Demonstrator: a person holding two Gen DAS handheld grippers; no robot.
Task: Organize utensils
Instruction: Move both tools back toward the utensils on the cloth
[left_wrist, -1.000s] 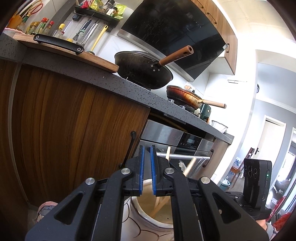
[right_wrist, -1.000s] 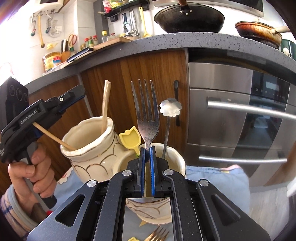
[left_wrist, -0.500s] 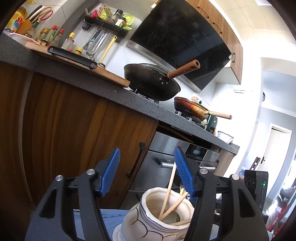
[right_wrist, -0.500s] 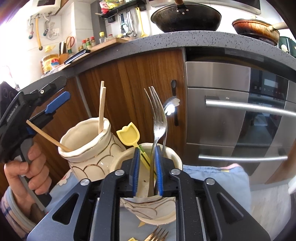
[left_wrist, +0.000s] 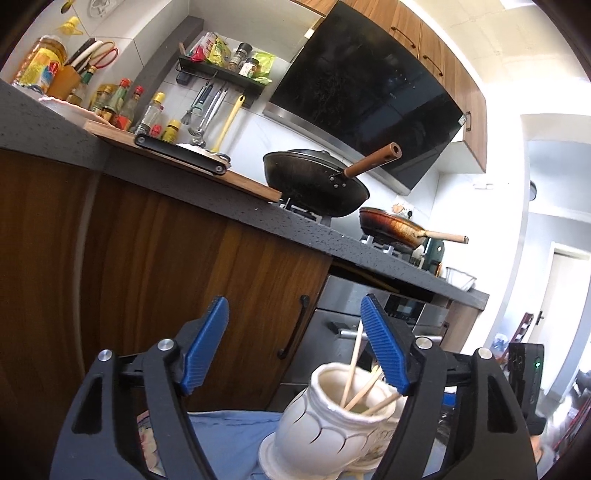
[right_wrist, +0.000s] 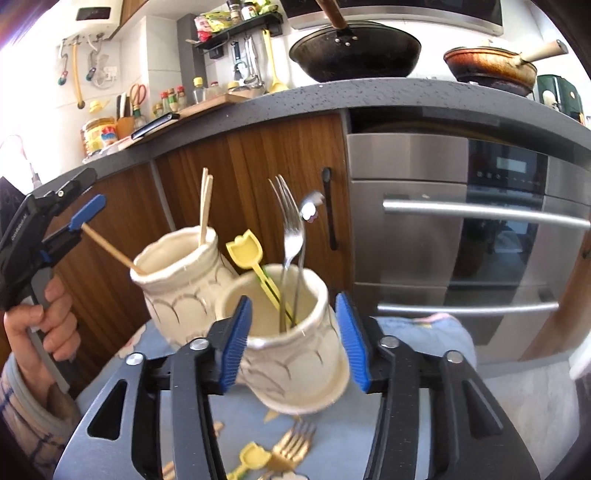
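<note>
Two cream ceramic holders stand side by side on a blue cloth (right_wrist: 424, 332) below the wooden cabinets. The near holder (right_wrist: 295, 354) keeps a silver fork (right_wrist: 291, 236) and a yellow pick (right_wrist: 245, 253); the right hand-held gripper (right_wrist: 293, 343) has just been opening, its blue pads either side of that holder's rim, gripping nothing. Just left of it, the far holder (left_wrist: 332, 424) carries chopsticks (left_wrist: 352, 369). The left hand-held gripper (left_wrist: 295, 350) has likewise just been opening and stands wide, empty. More forks (right_wrist: 291, 446) lie on the cloth in front of the near holder.

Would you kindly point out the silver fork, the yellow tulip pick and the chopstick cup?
silver fork (right_wrist: 293, 236), right wrist view, on its neck below the tines.
yellow tulip pick (right_wrist: 244, 248), right wrist view, on its tulip head.
chopstick cup (right_wrist: 173, 291), right wrist view, on its outer wall.
</note>
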